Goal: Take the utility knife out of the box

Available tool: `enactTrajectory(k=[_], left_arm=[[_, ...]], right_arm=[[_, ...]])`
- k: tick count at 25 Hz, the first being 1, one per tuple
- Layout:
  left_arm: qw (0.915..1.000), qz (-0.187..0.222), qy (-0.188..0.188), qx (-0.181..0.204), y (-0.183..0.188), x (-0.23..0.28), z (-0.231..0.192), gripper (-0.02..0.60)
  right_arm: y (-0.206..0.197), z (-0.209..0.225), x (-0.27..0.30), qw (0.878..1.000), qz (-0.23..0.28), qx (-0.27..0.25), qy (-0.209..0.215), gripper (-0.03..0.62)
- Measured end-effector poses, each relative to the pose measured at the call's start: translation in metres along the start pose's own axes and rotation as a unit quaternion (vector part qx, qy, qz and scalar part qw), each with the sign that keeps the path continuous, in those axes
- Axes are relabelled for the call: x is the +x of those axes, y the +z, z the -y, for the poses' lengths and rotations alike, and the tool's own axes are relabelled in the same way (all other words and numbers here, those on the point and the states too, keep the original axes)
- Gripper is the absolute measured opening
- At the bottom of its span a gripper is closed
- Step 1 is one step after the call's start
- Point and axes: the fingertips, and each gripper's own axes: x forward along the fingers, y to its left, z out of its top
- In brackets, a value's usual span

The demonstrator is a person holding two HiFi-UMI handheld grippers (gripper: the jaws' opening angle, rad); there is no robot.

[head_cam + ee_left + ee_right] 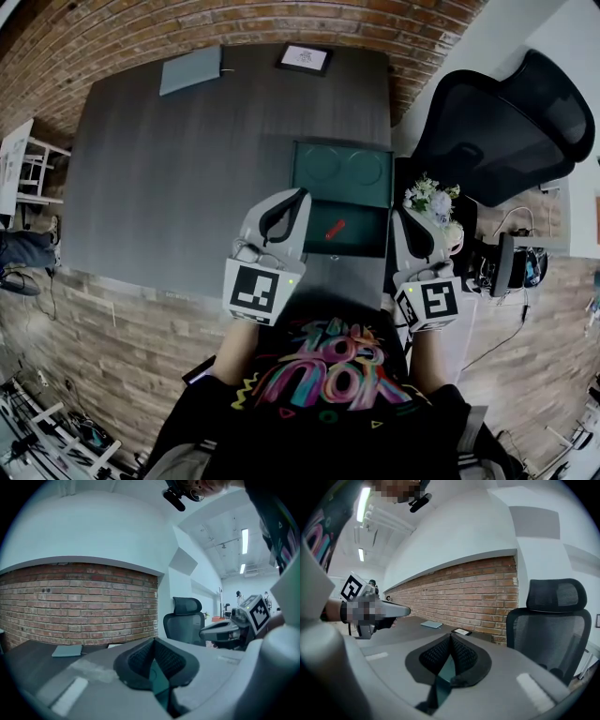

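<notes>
The left hand-held gripper [300, 195] and right hand-held gripper [406, 215] were both shut and empty over the bench [187, 178]. The red knife [335, 229] lay in the open box [364, 234], toward its 6 o'clock.

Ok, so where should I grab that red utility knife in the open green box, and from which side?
Probably across the middle of the utility knife, coming straight down from above. It lies flat and slanted on the floor of the green box, apart from its walls, so its long sides are free; the walls would likely block a level approach.
</notes>
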Motion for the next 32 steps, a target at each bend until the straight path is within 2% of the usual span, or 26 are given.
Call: enactTrajectory(k=[6,10,15,19,32], left_arm=[[0.9998,-0.006,-0.012,0.017,-0.004,0.006,-0.001,0.0],[0.9999,-0.01,-0.012,0.0,-0.006,0.007,0.0,0.0],[0.9993,-0.017,-0.033,-0.003,-0.013,0.01,0.007,0.017],[0.9973,-0.025,-0.064,0.026,-0.022,0.015,0.013,0.079],[0.9844,-0.1,-0.145,0.012,-0.072,0.03,0.043,0.214]], right_arm=[[0.0,0.0,0.002,1.0,-0.001,0.0,-0.001,0.0],[0.0,0.002,0.002,1.0,-0.001,0.001,-0.004,0.0],[-0.003,0.001,0.001,1.0,-0.001,0.008,-0.006,0.0],[-0.004,0.001,0.0,1.0,0.0,0.011,-0.01,0.0],[-0.012,0.007,-0.002,1.0,-0.005,0.02,-0.023,0.0]])
